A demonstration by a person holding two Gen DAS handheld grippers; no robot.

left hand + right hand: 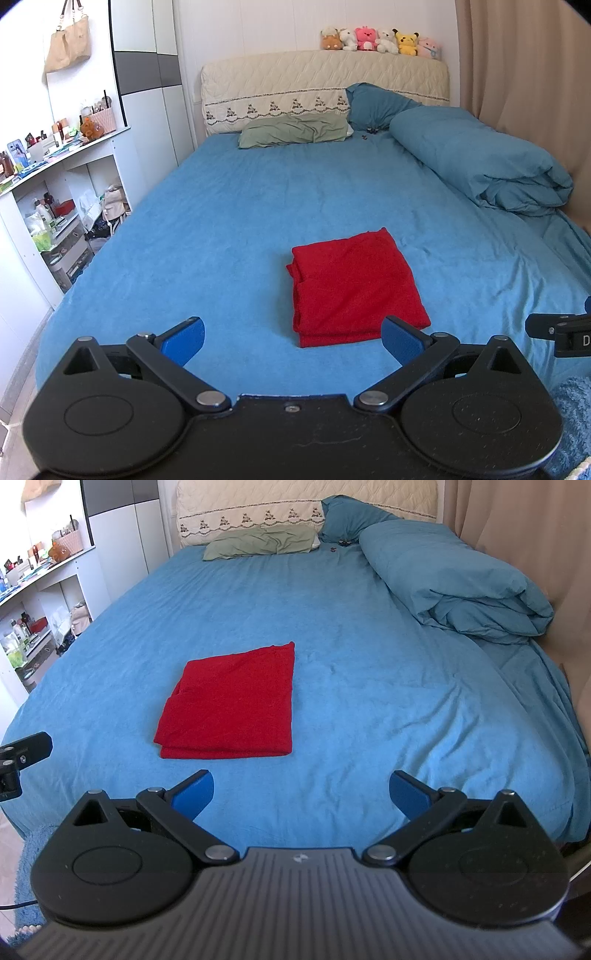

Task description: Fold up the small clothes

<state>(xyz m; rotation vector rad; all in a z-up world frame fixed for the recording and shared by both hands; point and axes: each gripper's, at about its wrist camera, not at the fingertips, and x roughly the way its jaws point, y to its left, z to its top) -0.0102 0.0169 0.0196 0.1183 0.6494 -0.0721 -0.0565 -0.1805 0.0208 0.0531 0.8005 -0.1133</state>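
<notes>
A red garment [351,288] lies folded into a neat rectangle on the blue bed sheet [221,221], layered edges showing at its near side. My left gripper [293,341] hovers open just short of its near edge, blue fingertips [184,339] wide apart and holding nothing. In the right wrist view the same red garment [231,701] sits ahead and to the left. My right gripper [301,794] is open over bare blue bed sheet [369,683], to the right of the garment and apart from it.
A rolled blue duvet [476,162] runs along the right side by a beige curtain [524,66]. A green pillow [295,129] lies at the padded headboard [325,81], topped with plush toys [380,40]. White shelves [55,192] with clutter stand left.
</notes>
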